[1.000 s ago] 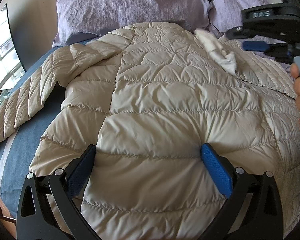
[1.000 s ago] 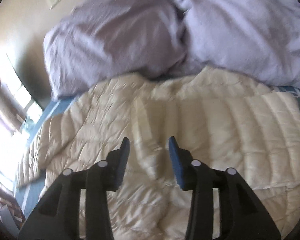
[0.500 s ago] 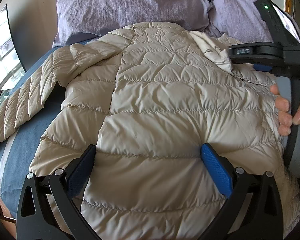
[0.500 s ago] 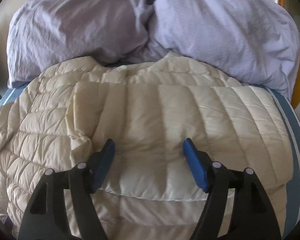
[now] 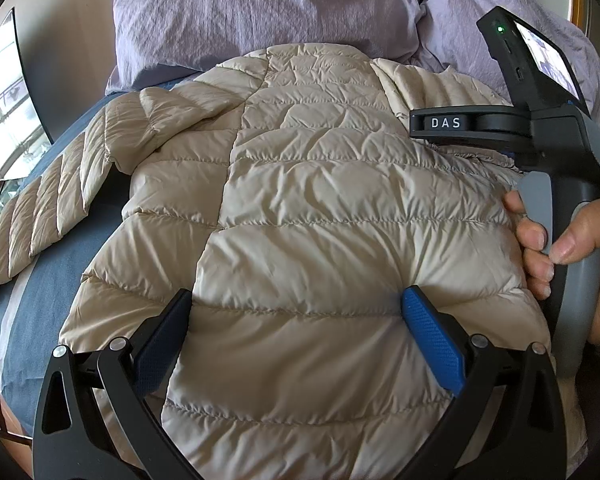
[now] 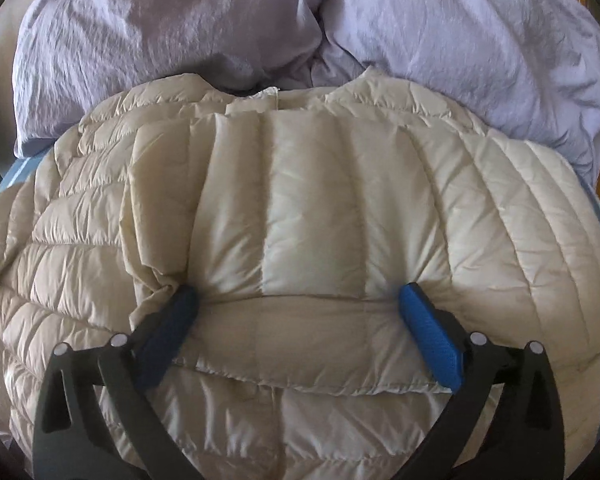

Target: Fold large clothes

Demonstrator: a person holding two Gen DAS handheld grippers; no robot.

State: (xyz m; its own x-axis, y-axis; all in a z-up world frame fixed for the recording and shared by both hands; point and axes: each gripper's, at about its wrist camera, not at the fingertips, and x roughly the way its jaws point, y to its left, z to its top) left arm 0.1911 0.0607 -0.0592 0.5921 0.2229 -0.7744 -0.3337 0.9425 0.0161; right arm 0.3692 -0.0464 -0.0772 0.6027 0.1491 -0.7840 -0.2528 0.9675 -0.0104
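Right tongs (image 6: 298, 308) spread wider, puffy quilted jacket (image 6: 340, 208)

Your right gripper (image 6: 298, 308) is spread wide, fingertips pressing the folded sleeve of the beige quilted puffer jacket (image 6: 340, 208); lilac pillows (image 6: 172, 28) behind.

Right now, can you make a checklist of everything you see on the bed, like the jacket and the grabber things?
Surface: bed with blue sheet.
Job's things: puffy beige jacket spread flat; right sleeve folded across the body; left sleeve stretched out on the sheet.
Clutter: two purple pillows behind the collar.
Grippers: left gripper open, fingers pressing the jacket; right gripper open, pressing the folded sleeve.
Cables: nothing seen.
Surroundings: window at left, beige wall.
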